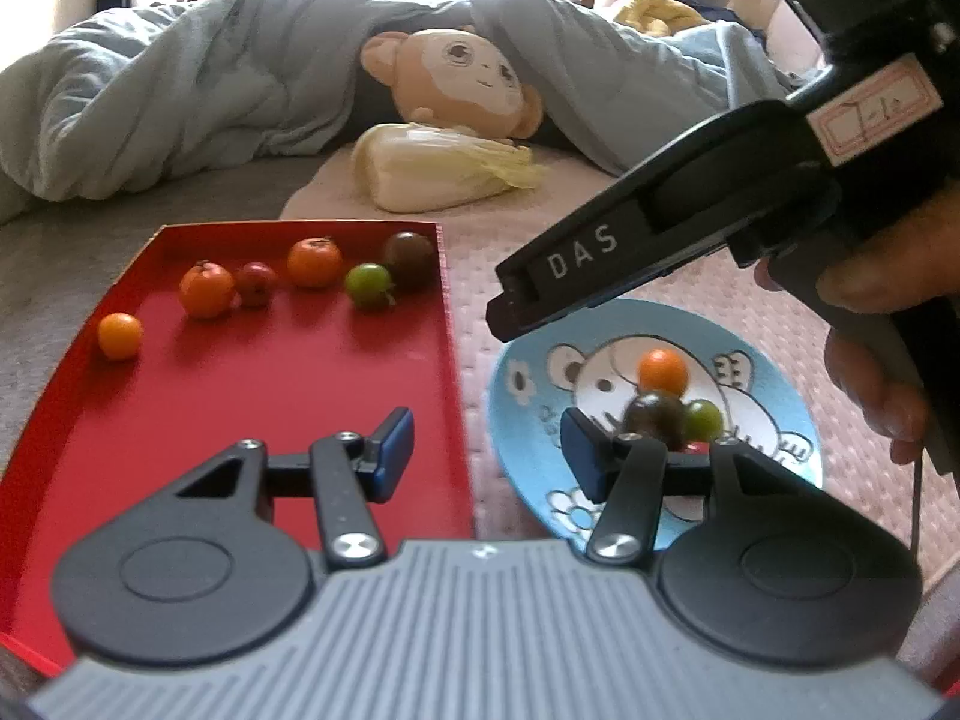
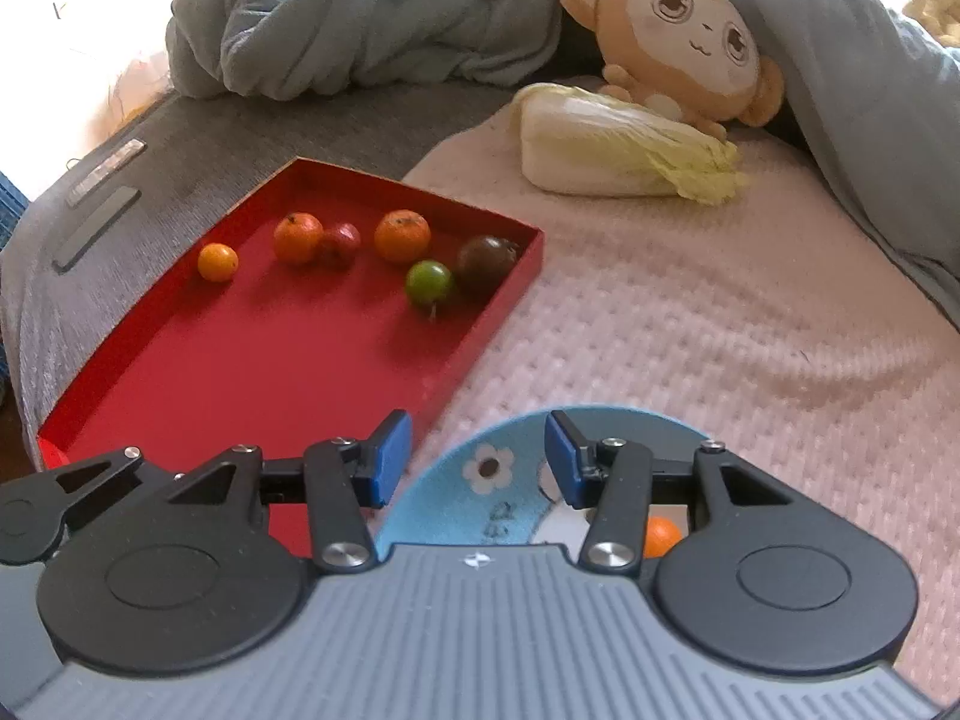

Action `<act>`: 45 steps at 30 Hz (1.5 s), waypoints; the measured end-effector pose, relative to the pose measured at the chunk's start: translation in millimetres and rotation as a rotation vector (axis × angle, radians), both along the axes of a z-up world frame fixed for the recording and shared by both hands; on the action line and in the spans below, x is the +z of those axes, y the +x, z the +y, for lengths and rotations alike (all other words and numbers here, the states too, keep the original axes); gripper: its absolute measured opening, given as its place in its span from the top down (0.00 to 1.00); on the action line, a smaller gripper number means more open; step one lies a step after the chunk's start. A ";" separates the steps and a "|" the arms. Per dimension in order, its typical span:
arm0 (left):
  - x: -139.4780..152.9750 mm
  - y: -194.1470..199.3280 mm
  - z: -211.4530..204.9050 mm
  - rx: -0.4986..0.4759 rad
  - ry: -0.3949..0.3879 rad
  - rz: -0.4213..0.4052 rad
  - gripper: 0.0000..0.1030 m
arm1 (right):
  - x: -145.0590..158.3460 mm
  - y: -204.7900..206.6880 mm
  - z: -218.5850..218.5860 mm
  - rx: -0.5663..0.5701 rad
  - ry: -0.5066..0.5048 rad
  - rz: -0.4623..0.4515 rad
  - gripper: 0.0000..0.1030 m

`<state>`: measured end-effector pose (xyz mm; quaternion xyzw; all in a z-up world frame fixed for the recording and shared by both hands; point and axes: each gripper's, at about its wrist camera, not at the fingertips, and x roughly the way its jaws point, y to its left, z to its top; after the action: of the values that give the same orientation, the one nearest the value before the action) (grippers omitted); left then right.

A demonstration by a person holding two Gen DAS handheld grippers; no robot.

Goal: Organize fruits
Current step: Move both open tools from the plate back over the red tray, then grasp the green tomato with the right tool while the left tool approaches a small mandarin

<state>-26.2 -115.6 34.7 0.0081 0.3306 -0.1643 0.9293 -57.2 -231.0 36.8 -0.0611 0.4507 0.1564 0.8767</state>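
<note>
On a bed w/ pink textured blanket [image 2: 690, 312]: left gripper [image 1: 487, 450], blue pads spread wide, nothing between them, hangs over the near right edge of a red tray [image 1: 252, 420] and the left rim of a blue cartoon plate [image 1: 774, 384]. Right gripper [image 2: 478, 459], also spread wide and holding nothing, sits over the gap between tray and plate; in the left wrist view its black body, marked "DAS", slants above the plate.

On the plate: an orange fruit [image 1: 662, 369], a dark fruit [image 1: 654, 414] and a green fruit [image 1: 703, 419], close together.

Along the tray's far end, left to right: small orange fruit [image 2: 218, 262], orange mandarin [image 2: 297, 238] touching a red fruit [image 2: 342, 243], second mandarin [image 2: 402, 235], green fruit [image 2: 428, 282], dark brown fruit [image 2: 487, 258] in the far right corner.

Farther back: napa cabbage [image 2: 618, 150], plush monkey [image 2: 678, 42] beside it, grey-blue duvet [image 2: 336, 18].
</note>
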 end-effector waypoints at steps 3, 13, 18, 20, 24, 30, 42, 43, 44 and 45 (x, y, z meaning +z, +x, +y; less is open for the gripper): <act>-0.9 4.9 7.5 0.020 -0.003 0.003 0.45 | -0.2 4.3 7.8 0.008 0.004 -0.002 0.46; -1.5 22.2 32.5 0.084 -0.020 0.006 0.45 | -2.6 17.6 29.4 0.036 0.017 -0.008 0.46; -5.0 32.0 45.0 0.117 -0.021 0.011 0.45 | -6.3 24.0 35.9 0.047 0.015 -0.006 0.46; -6.6 36.4 50.1 0.131 -0.023 0.016 0.45 | -7.6 26.0 36.6 0.048 0.013 -0.006 0.46; -9.7 43.9 56.7 0.149 -0.017 0.018 0.45 | -9.0 29.7 38.5 0.053 0.015 -0.013 0.46; -13.6 51.5 62.6 0.164 -0.012 0.028 0.45 | -10.8 36.1 43.4 0.062 0.019 -0.018 0.46; -14.5 68.9 82.6 0.234 0.018 0.042 0.45 | -17.2 62.3 46.0 0.060 -0.019 -0.056 0.46; -14.2 70.3 84.4 0.237 0.018 0.043 0.45 | -18.6 65.5 44.2 0.051 -0.019 -0.055 0.46; -13.7 72.1 86.6 0.239 0.023 0.041 0.45 | -20.0 68.3 42.6 0.043 -0.018 -0.053 0.46; -13.3 73.2 88.0 0.241 0.032 0.038 0.45 | -21.4 70.9 41.8 0.041 -0.014 -0.050 0.47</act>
<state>47.0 -27.6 21.4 -0.0200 0.3492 -0.0462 0.9357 13.7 -189.3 15.4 -0.0803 0.4285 0.1699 0.8838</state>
